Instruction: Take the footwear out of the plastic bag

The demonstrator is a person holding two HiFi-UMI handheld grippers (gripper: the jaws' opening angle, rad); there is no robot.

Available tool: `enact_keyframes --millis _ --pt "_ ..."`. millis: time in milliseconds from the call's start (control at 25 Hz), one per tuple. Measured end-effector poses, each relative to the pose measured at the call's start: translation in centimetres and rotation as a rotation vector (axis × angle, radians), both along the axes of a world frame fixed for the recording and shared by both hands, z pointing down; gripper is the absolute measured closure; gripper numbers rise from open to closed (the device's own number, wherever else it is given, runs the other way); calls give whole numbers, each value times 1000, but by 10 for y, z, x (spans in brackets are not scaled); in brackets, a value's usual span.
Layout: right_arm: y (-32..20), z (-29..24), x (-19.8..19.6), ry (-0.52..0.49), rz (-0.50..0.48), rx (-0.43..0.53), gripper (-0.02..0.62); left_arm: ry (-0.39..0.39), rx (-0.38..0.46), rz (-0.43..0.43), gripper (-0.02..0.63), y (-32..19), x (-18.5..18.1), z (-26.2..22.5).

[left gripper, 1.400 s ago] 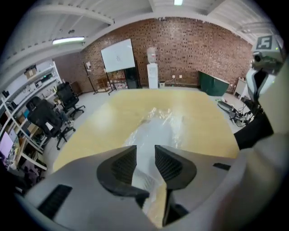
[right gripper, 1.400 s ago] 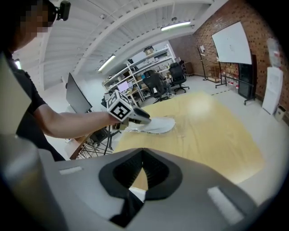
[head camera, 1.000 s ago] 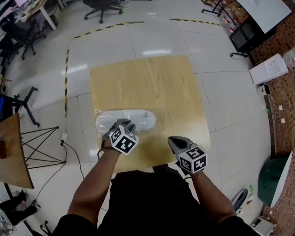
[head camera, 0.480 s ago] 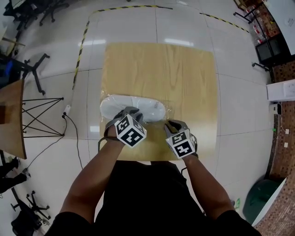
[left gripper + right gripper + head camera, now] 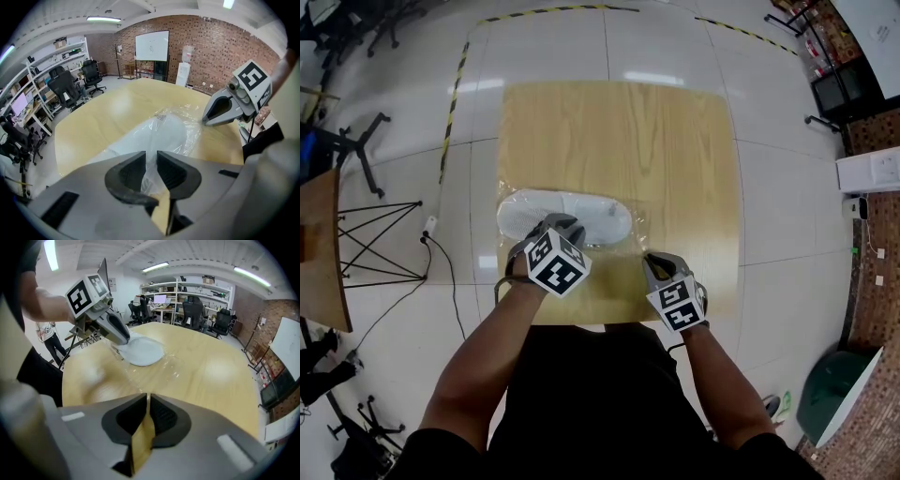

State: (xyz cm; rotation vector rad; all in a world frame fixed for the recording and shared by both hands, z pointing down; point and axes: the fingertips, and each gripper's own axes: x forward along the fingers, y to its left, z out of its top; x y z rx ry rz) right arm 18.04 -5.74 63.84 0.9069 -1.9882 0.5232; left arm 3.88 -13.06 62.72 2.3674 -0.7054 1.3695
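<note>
White footwear point(image 5: 572, 214) lies sealed in a clear plastic bag point(image 5: 630, 225) near the front left of the wooden table point(image 5: 666, 141). My left gripper point(image 5: 555, 223) is at the bag's near edge. In the left gripper view its jaws point(image 5: 151, 157) are shut on bag film, the footwear point(image 5: 161, 133) just beyond. My right gripper point(image 5: 652, 262) points down at the bag's right corner. Its jaws point(image 5: 147, 397) have just been closing. A narrow gap remains with bare wood showing through it. The film's edge point(image 5: 154, 371) reaches the tips, with none clearly between the pads.
The table stands on a glossy tiled floor point(image 5: 787, 187). A wooden stand on black legs point(image 5: 356, 244) and a cable are at the left. Office chairs point(image 5: 65, 86) and shelves line one wall, a whiteboard point(image 5: 152, 46) another. The far half of the table is bare wood.
My right gripper came forward from the table's near right edge and sank to the bag's right corner. The left gripper stayed on the bag.
</note>
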Motion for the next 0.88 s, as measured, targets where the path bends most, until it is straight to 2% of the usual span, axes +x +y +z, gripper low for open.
enact_keyframes --millis 120,400,600,640,760,880 --pt "2 -1 0 15 -22 2 592 7 -6 2 525 0 1 0" --pt "2 0 -1 0 -45 18 595 18 -13 2 525 -1 1 0" --pt "2 0 1 -28 -29 -7 592 23 -6 10 525 0 3 -1" --pt "1 -2 2 -29 -30 -6 586 24 -5 11 525 0 3 -2" --pt "-6 -16 6 -41 -56 28 510 28 -5 22 526 1 4 -6" --pt "-24 -28 15 -32 -55 64 505 35 -14 25 528 3 1 -6"
